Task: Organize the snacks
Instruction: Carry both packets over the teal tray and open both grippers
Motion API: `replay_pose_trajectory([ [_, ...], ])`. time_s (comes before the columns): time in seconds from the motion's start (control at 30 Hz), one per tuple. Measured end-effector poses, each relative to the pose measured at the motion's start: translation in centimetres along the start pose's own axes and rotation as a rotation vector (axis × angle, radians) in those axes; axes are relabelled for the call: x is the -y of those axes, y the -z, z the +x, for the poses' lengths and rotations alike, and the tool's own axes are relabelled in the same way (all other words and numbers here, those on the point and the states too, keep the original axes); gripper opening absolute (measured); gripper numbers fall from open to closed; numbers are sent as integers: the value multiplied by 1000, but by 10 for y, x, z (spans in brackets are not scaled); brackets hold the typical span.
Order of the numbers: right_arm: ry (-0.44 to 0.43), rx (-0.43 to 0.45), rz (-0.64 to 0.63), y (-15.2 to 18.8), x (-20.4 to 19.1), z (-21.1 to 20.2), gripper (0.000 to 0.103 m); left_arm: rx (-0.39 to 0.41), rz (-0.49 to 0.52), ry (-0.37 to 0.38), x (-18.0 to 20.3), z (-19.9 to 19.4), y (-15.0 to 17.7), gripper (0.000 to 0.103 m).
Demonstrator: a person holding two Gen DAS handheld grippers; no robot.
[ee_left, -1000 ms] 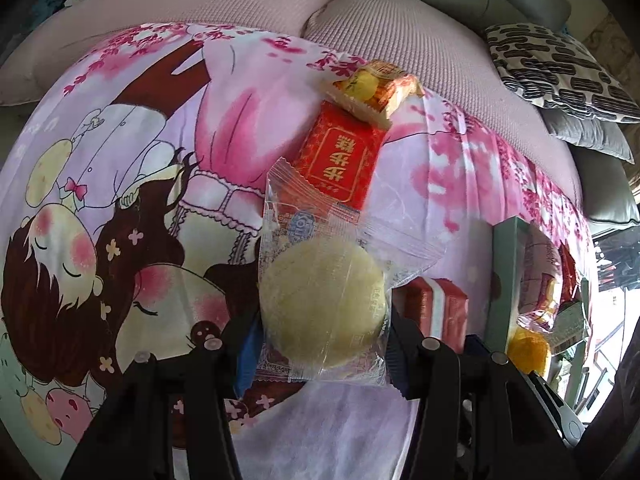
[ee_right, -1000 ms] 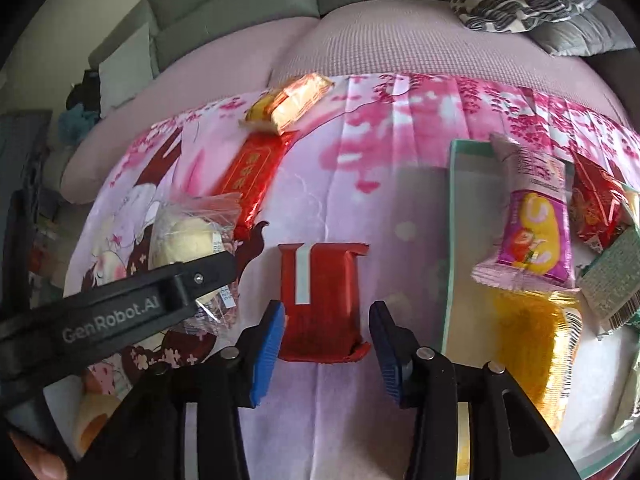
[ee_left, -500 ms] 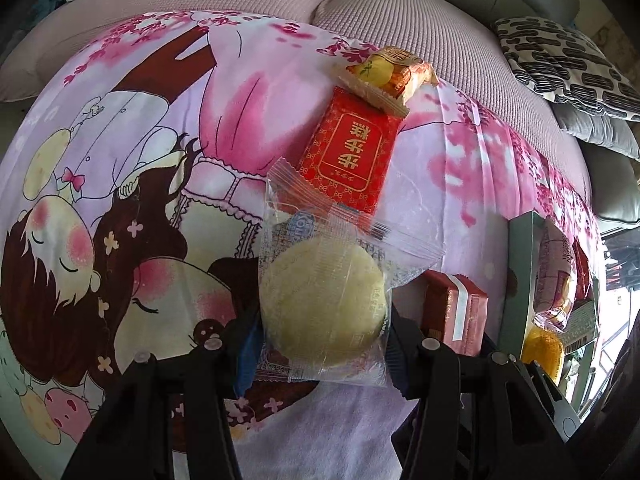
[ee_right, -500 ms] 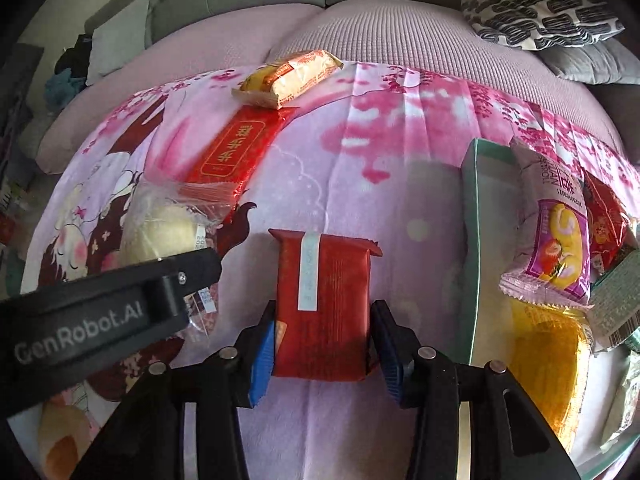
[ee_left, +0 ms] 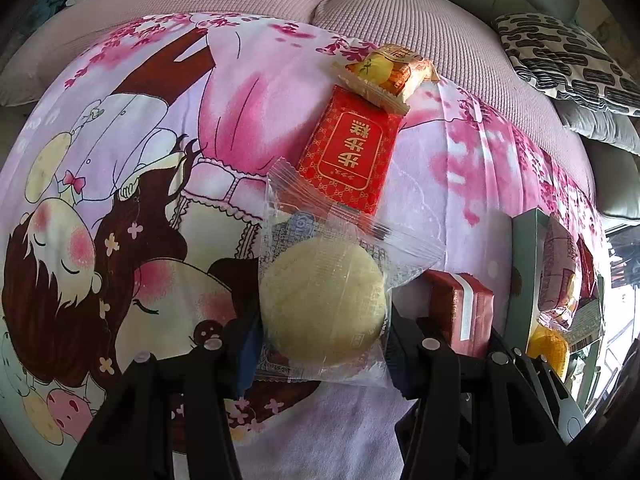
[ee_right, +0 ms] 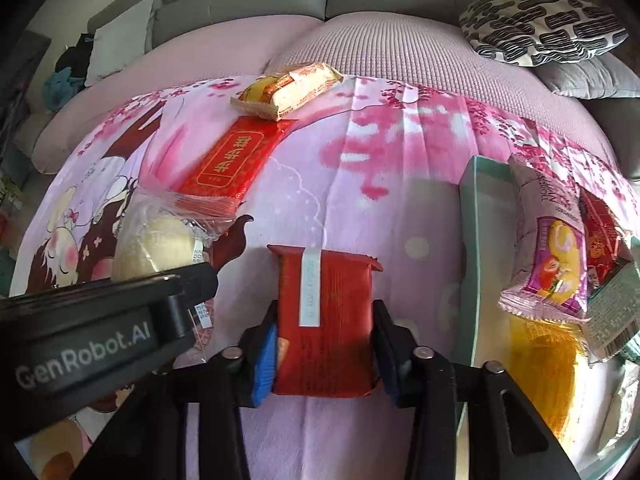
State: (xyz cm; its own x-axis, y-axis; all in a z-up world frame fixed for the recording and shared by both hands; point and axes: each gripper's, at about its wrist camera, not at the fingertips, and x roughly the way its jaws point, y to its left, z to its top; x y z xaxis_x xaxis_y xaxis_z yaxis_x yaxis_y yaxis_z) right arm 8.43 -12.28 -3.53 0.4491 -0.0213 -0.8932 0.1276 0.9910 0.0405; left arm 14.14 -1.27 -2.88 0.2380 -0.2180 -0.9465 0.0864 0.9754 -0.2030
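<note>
My left gripper (ee_left: 320, 344) is shut on a round pale-yellow cake in a clear wrapper (ee_left: 324, 300), held over the pink cartoon cloth. The cake also shows in the right wrist view (ee_right: 156, 244). My right gripper (ee_right: 325, 356) is shut on a dark red snack packet (ee_right: 325, 316) with a white strip; the packet also shows in the left wrist view (ee_left: 460, 308). A flat red packet with gold writing (ee_left: 352, 152) and an orange-yellow snack bag (ee_left: 388, 72) lie farther back on the cloth.
A pale green tray (ee_right: 468, 240) at the right holds several snack packets, among them a pink-purple one (ee_right: 552, 248) and a yellow one (ee_right: 548, 364). A pink cushioned sofa and a black-and-white pillow (ee_right: 540, 24) lie behind the cloth.
My right gripper has moved forward around the dark red packet and closed on it. The left gripper keeps its hold on the cake and has shifted slightly.
</note>
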Motion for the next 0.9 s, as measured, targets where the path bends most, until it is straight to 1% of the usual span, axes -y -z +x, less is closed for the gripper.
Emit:
replay_pose_trajectory([
  [0.1, 2, -4, -2, 1, 0, -4, 42, 4, 7, 4, 1, -3, 1, 55],
  [0.23, -20, -3, 10, 1, 3, -10, 42, 22, 28, 18, 8, -11, 1, 55],
  [0.5, -41, 72, 47, -3, 14, -43, 42, 107, 66, 68, 22, -45, -1, 55],
  [0.63, -57, 118, 88, -2, 28, -64, 42, 145, 84, 93, 29, -60, 2, 55],
  [0.77, -47, 150, 140, 1, 48, -82, 42, 171, 107, 113, 37, -71, 5, 55],
  [0.9, -16, 168, 220, 3, 84, -96, 42, 178, 143, 112, 56, -74, 10, 55],
])
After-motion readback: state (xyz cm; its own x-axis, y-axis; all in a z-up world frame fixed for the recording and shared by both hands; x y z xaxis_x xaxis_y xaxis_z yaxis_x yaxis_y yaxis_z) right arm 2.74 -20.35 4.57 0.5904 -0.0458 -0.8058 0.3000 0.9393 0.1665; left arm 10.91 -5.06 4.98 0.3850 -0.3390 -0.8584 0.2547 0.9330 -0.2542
